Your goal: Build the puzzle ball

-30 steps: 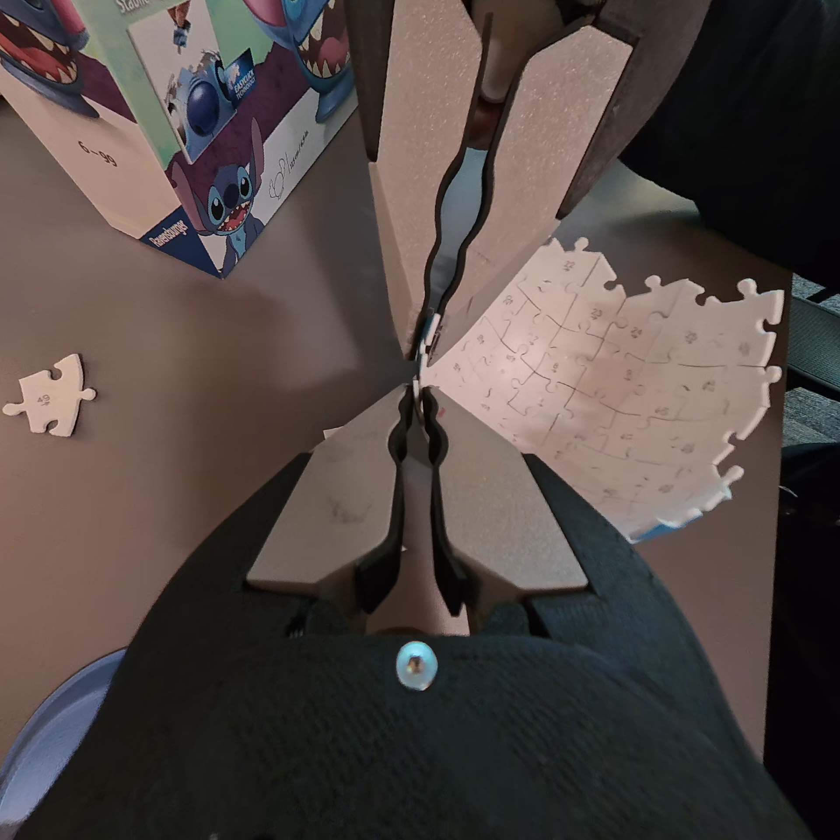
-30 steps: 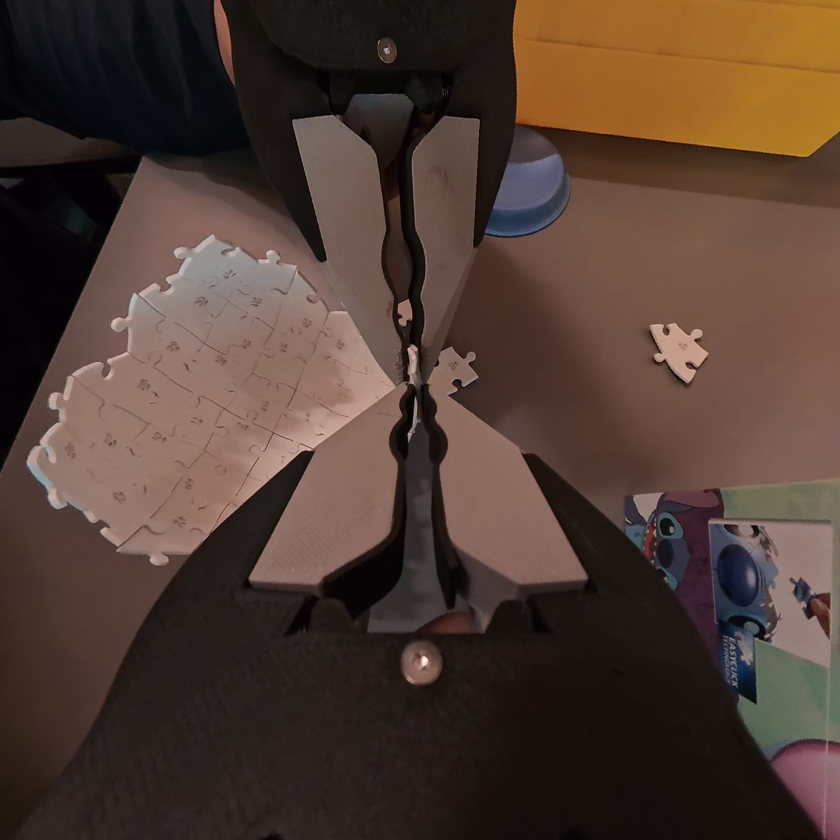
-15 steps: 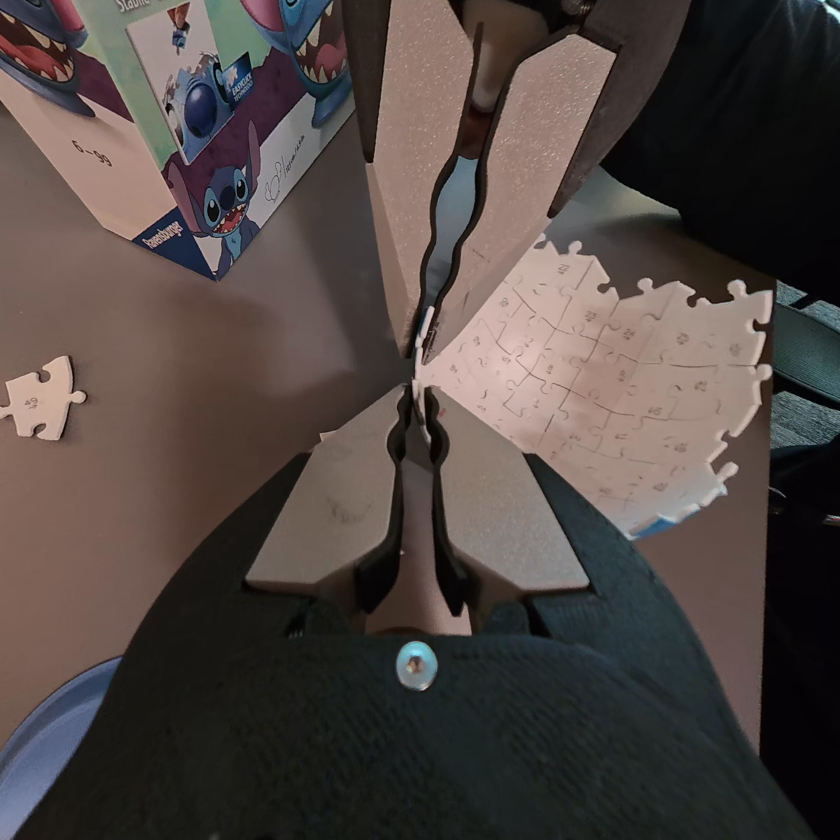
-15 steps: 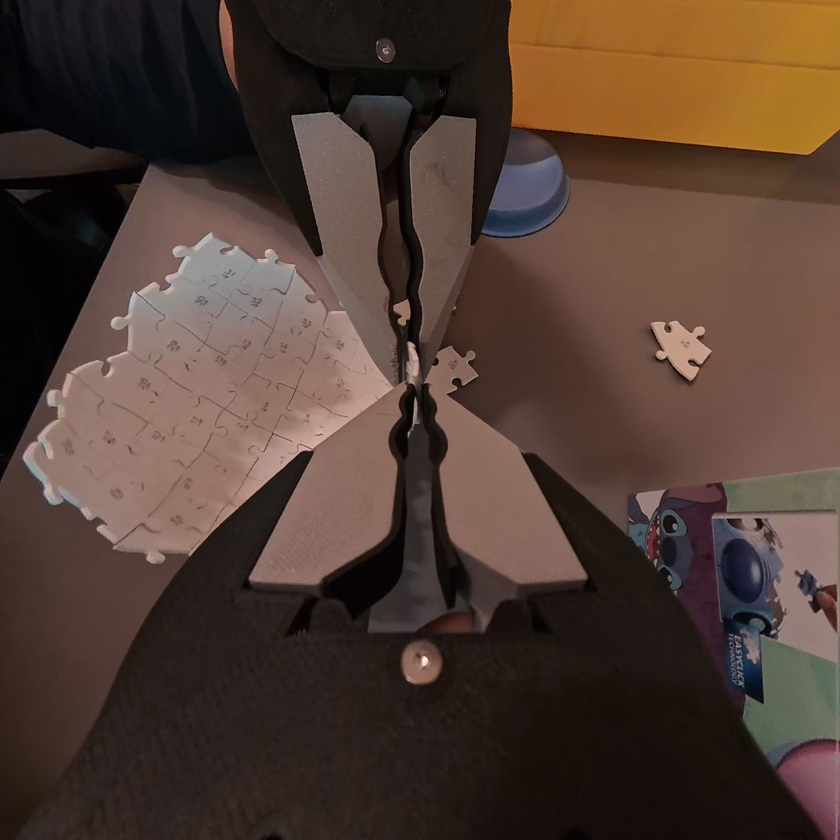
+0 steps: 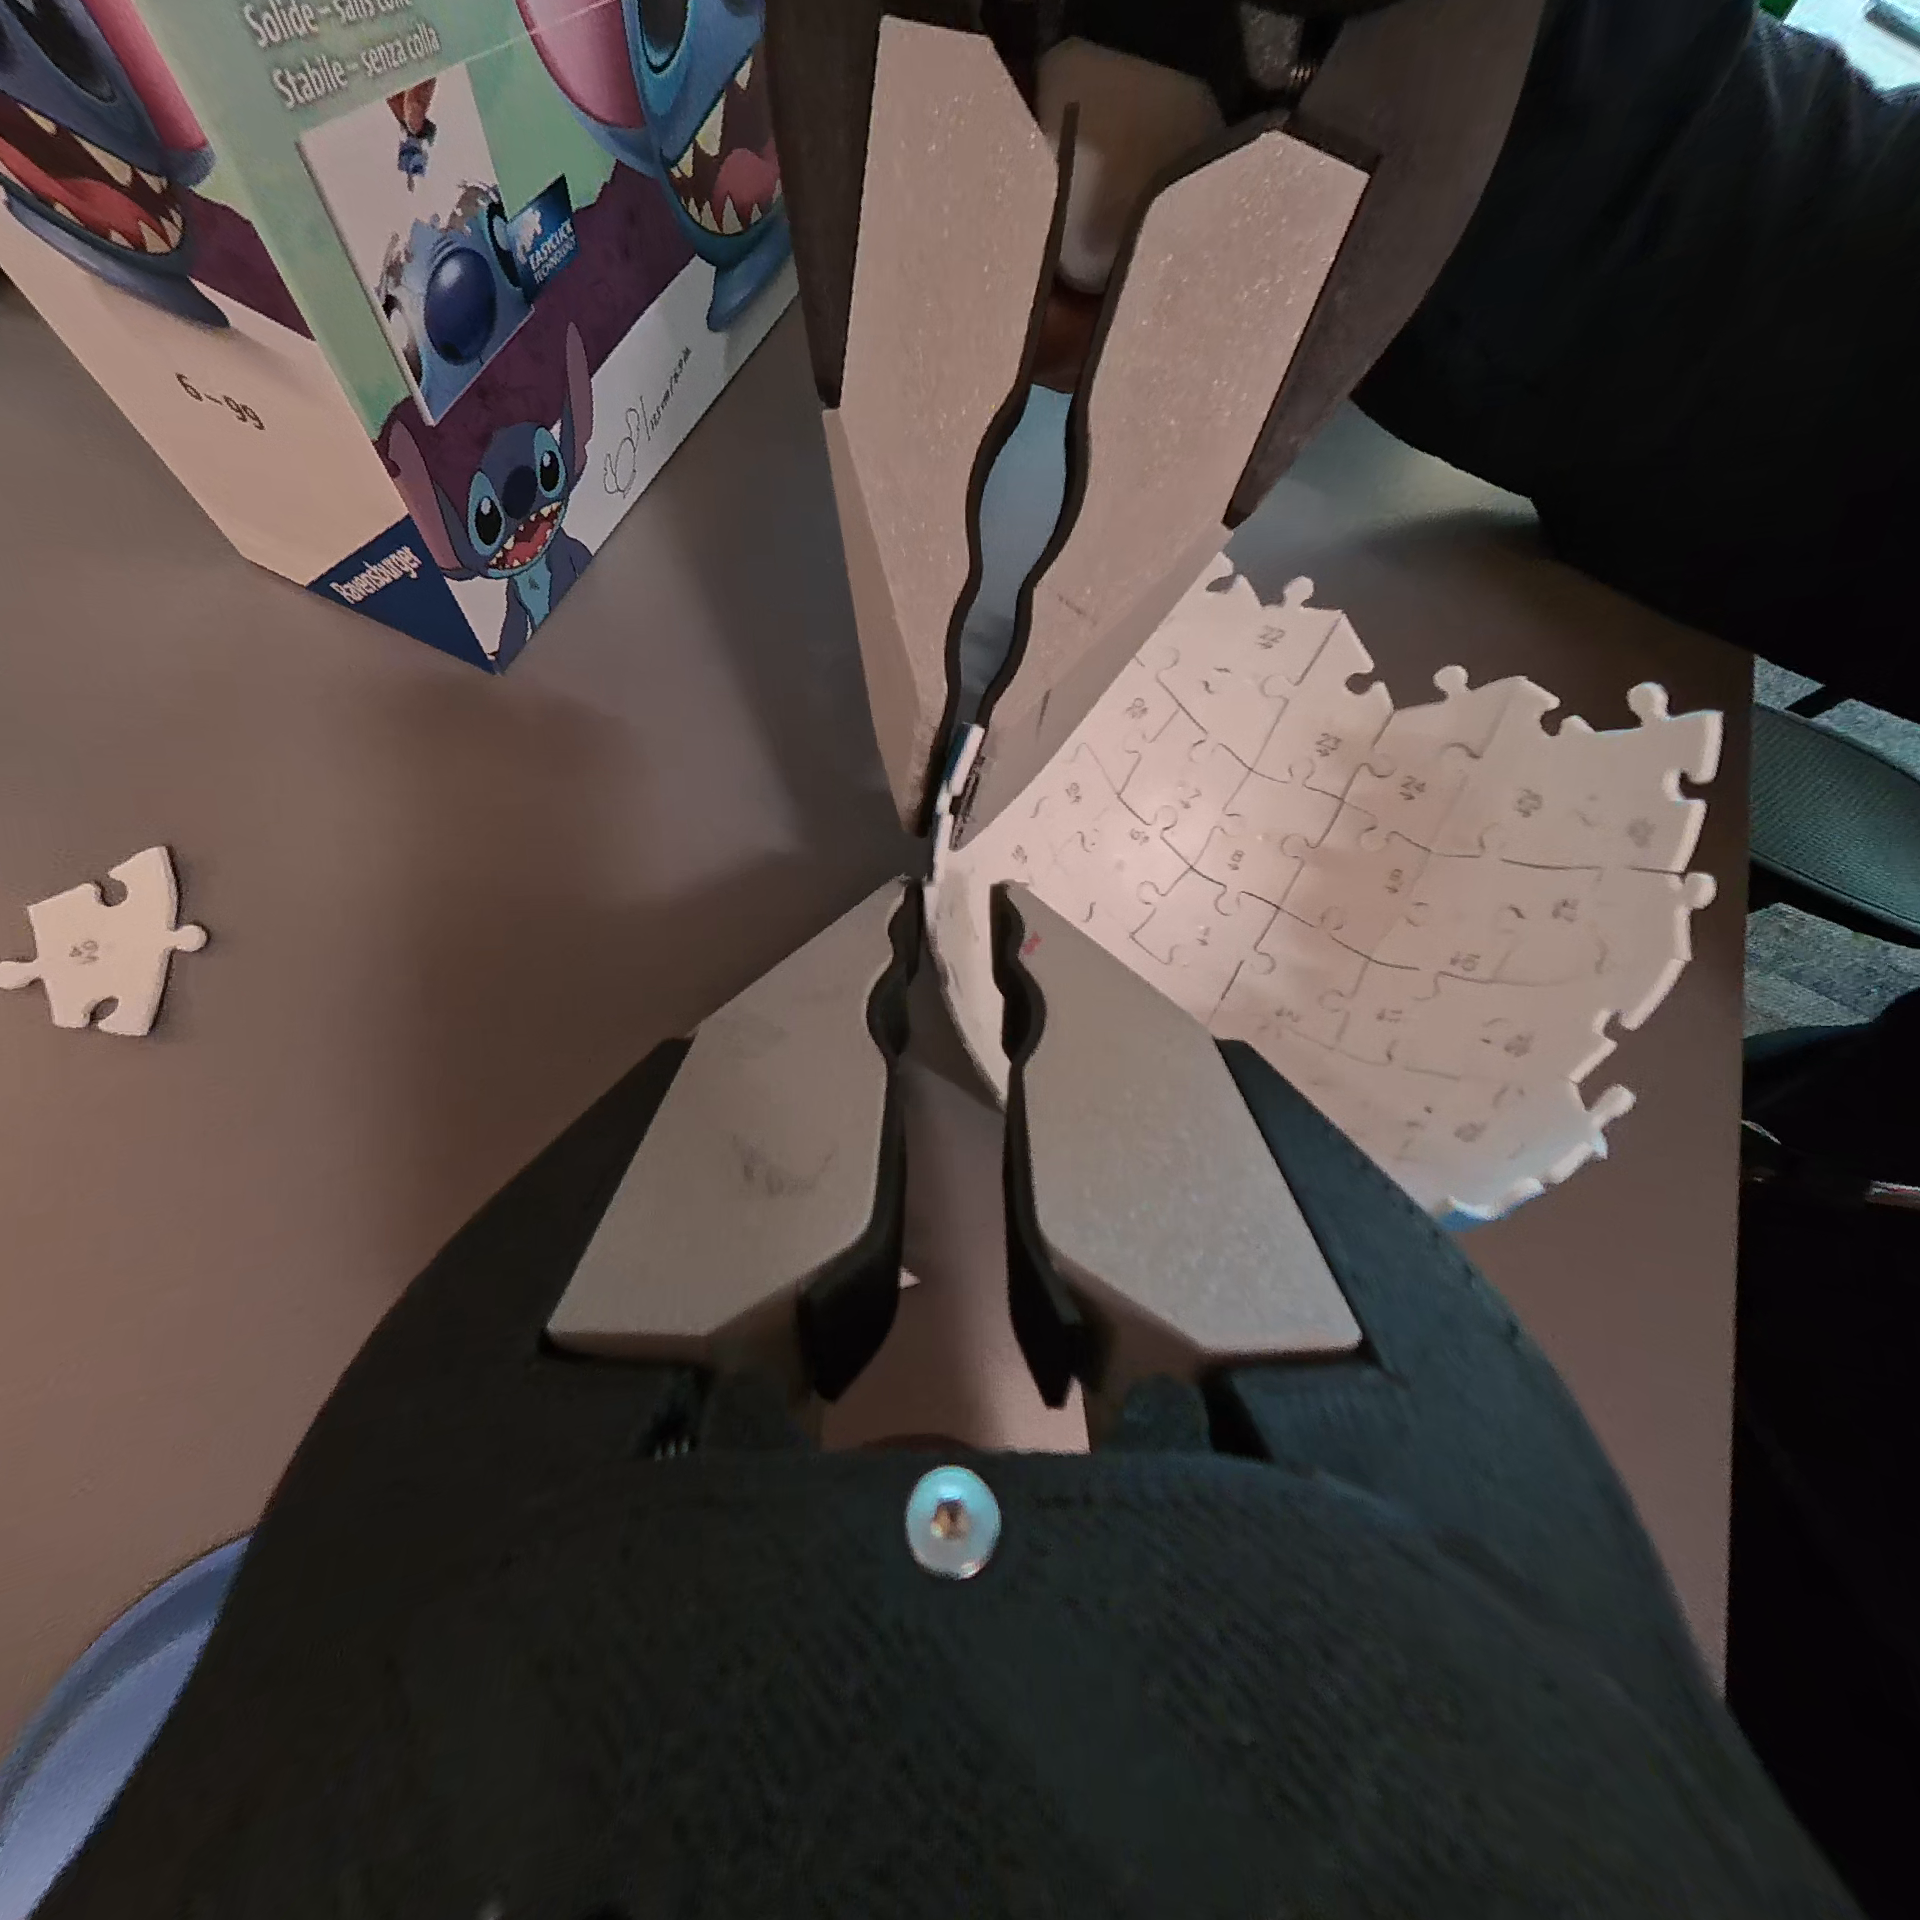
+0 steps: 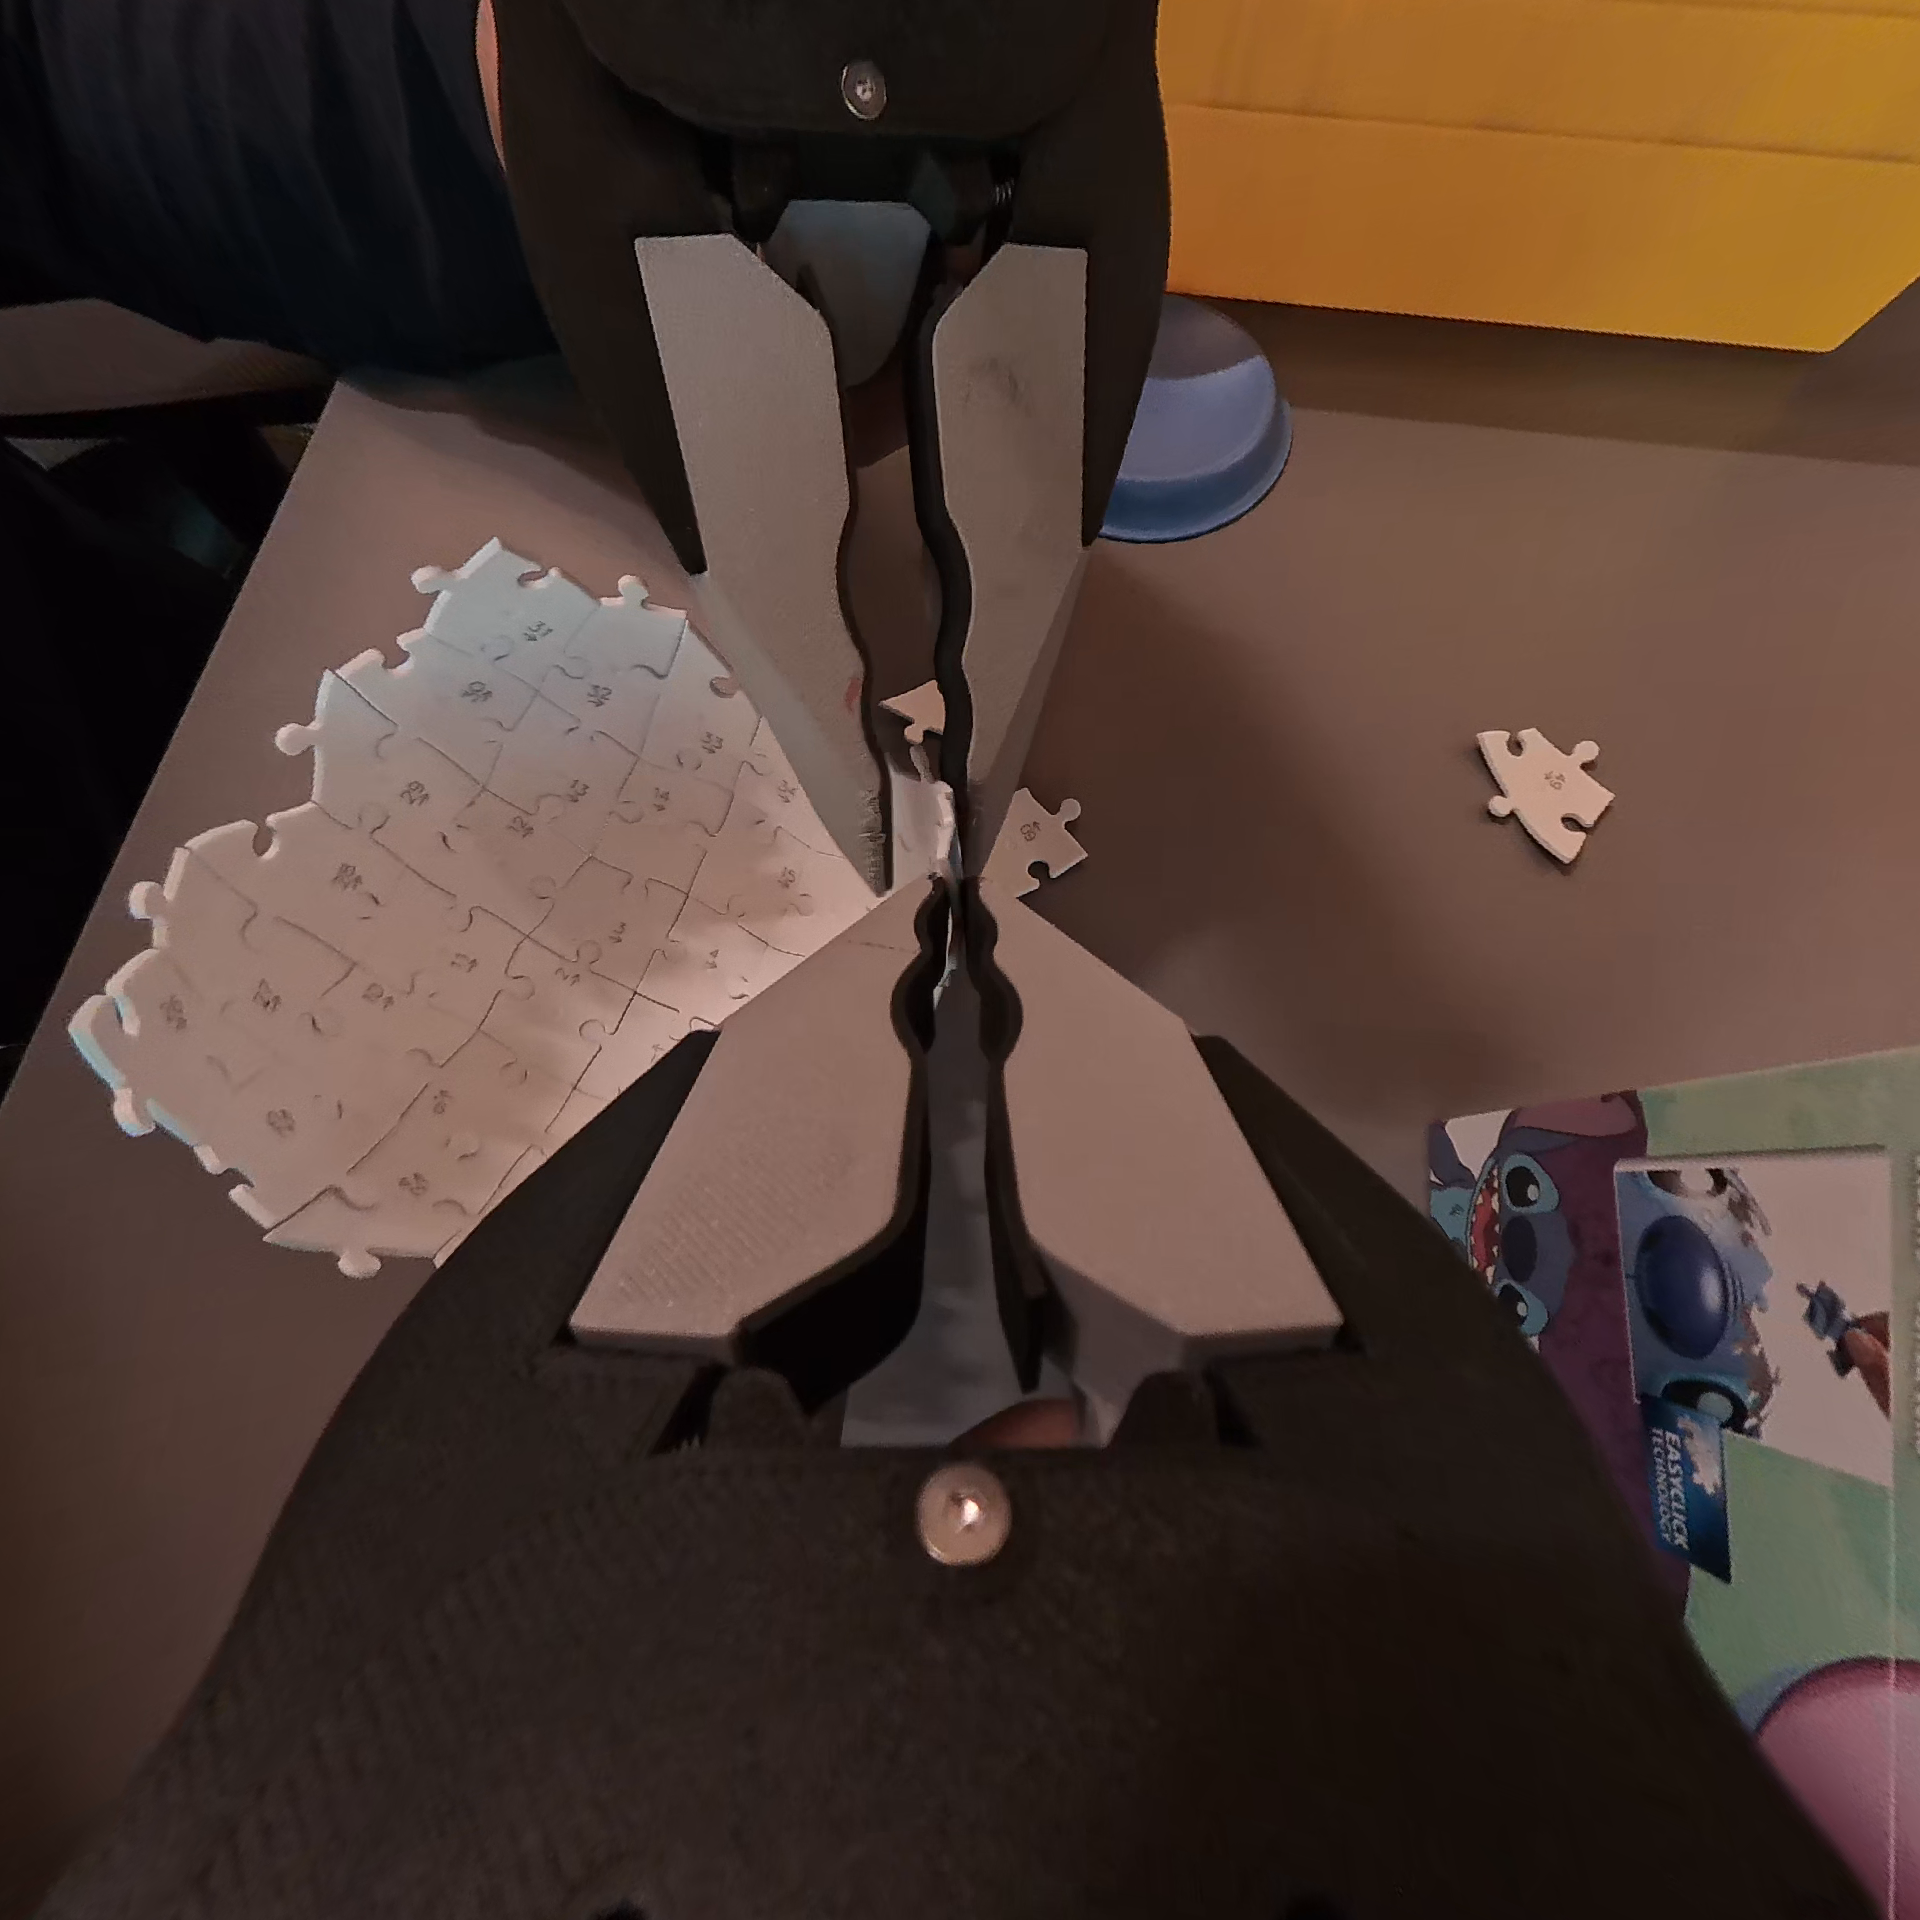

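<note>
Curved white assembled puzzle shell (image 5: 1351, 883) is sitting at the grey table's (image 5: 520, 810) edge between the two facing grippers, a loose white piece (image 5: 99, 961) lying well apart, printed puzzle box (image 5: 364, 312) standing behind.

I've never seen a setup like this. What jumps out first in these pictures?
Two grey grippers meet tip to tip at the centre: the left gripper open, the right gripper shut on the curved white puzzle shell. A colourful puzzle box stands at the back left, and a loose piece lies on the brown table.
</note>
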`<state>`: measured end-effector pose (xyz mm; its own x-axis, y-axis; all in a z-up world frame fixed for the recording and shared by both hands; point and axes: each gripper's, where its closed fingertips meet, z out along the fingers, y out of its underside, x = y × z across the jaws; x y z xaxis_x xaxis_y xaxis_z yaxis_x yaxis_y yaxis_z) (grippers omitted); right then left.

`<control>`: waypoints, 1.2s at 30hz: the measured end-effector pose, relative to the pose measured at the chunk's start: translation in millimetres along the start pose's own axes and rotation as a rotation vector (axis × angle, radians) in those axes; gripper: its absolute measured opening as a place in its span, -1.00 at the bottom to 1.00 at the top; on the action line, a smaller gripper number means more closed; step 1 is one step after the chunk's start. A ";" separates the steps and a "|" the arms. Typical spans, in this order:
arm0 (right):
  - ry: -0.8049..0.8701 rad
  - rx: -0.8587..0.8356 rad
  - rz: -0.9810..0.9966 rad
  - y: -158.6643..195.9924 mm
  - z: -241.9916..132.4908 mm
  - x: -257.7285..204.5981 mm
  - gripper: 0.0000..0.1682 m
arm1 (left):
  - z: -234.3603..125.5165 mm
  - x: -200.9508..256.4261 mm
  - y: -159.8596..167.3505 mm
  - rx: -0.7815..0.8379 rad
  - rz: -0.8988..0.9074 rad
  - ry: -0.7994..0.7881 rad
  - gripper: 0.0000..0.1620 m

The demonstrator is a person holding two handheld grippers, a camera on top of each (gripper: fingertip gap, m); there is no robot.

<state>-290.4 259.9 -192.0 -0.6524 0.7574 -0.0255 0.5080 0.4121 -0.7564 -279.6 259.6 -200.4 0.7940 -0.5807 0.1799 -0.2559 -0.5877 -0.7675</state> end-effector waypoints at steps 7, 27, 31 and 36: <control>0.000 0.000 0.004 0.8 0.1 0.8 -1.00 | 0.7 -5.5 -1.9 -0.034 0.024 -0.029 -0.98; -0.048 -0.019 0.065 9.4 3.6 -0.8 -0.97 | -1.3 -4.7 -1.3 -0.064 0.019 -0.048 -1.00; -0.072 -0.042 0.092 15.3 5.9 -2.6 -0.98 | -1.2 -4.7 -1.4 -0.064 0.019 -0.053 -1.00; -0.098 -0.018 0.124 15.7 9.6 -2.3 -0.98 | -2.1 -6.7 -1.2 -0.058 0.006 -0.059 -1.00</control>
<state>-286.3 259.8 -210.1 -0.6355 0.7502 -0.1823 0.5976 0.3285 -0.7314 -285.8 263.1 -199.4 0.8228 -0.5513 0.1380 -0.2907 -0.6169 -0.7314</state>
